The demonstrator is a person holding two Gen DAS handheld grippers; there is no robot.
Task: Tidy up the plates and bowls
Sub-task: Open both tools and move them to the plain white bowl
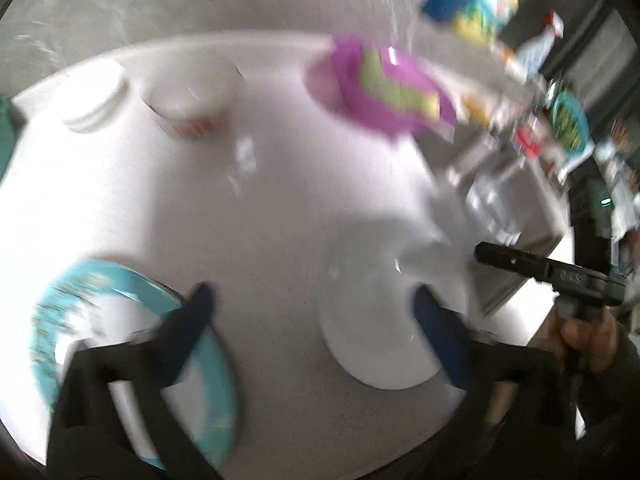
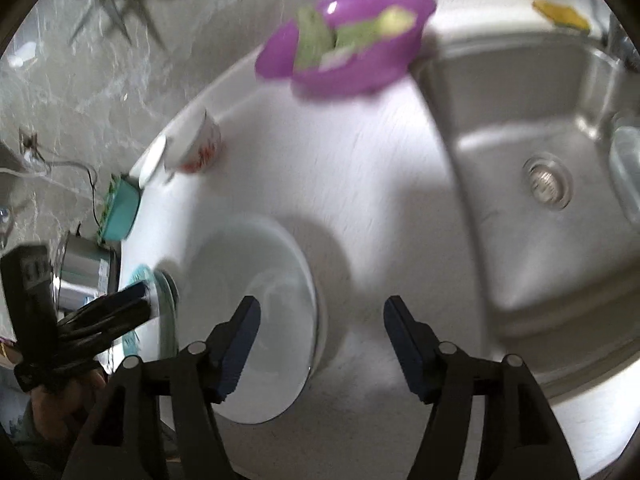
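Both claws spread, nothing pinched: left gripper (image 1: pixel 312 300) above blue-rimmed plate (image 1: pixel 60 320) lower left, right gripper (image 2: pixel 320 320) above white plate (image 2: pixel 260 320) bottom centre; plates likely just set down, side by side

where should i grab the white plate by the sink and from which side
Take the white plate by its thin raised rim, one finger above and one beneath. It lies flat on the counter, so a top-down pinch finds nothing. The right tongs are open just above its near edge, probably the easiest approach; the left tongs are open too.
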